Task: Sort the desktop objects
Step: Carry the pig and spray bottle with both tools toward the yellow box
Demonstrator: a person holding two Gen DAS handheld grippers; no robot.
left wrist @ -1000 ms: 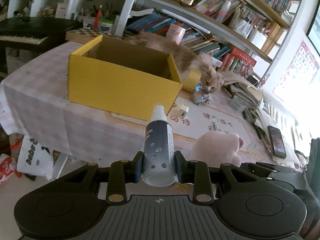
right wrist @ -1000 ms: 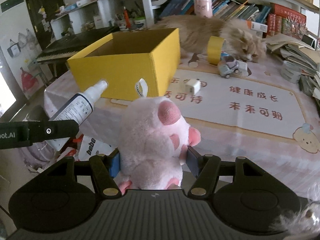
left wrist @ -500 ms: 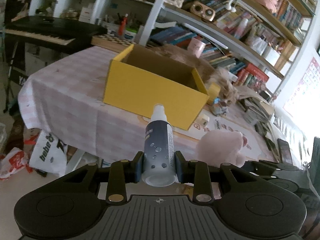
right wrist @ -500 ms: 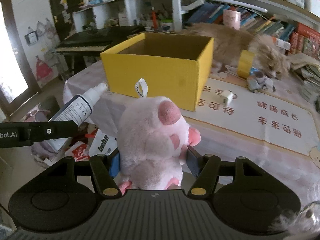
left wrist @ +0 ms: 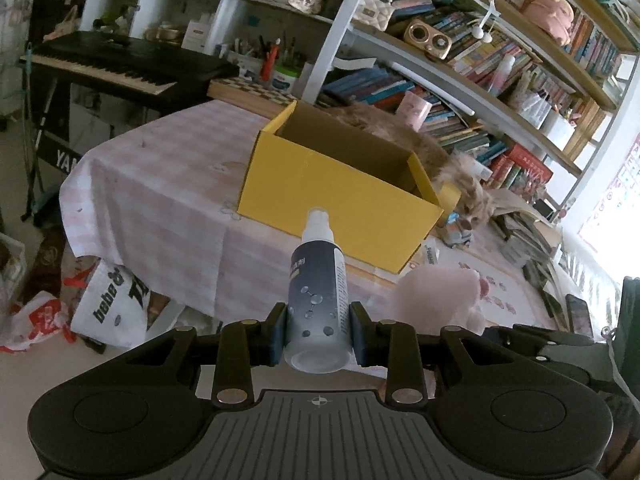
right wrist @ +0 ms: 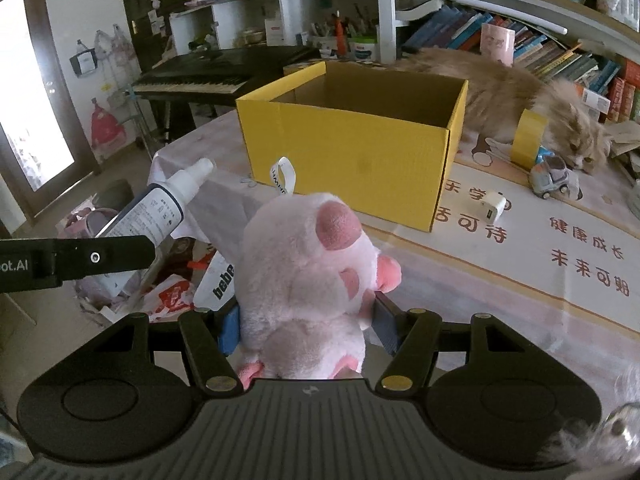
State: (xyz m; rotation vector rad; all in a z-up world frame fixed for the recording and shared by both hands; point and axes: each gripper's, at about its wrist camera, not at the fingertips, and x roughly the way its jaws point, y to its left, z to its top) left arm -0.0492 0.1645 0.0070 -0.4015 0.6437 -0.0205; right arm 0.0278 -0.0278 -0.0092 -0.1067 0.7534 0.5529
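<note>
My left gripper [left wrist: 318,334] is shut on a dark spray bottle [left wrist: 318,292] with a white nozzle, held in the air short of the table's near edge. The bottle also shows at the left of the right wrist view [right wrist: 160,206]. My right gripper [right wrist: 306,330] is shut on a pink plush toy [right wrist: 308,276], also held off the table; the toy shows in the left wrist view [left wrist: 438,296]. An open, empty yellow cardboard box [right wrist: 352,148] stands on the table ahead of both grippers; it also shows in the left wrist view [left wrist: 340,200].
A cat [right wrist: 516,96] lies behind the box. A yellow tape roll [right wrist: 528,140], a toy car [right wrist: 550,178] and a white charger [right wrist: 494,208] lie on the table mat right of the box. Plastic bags [left wrist: 108,304] lie on the floor. A keyboard [left wrist: 120,68] stands at the left.
Both grippers have pulled back and up from the table, each still holding its object. The yellow box now looks smaller and farther away.
</note>
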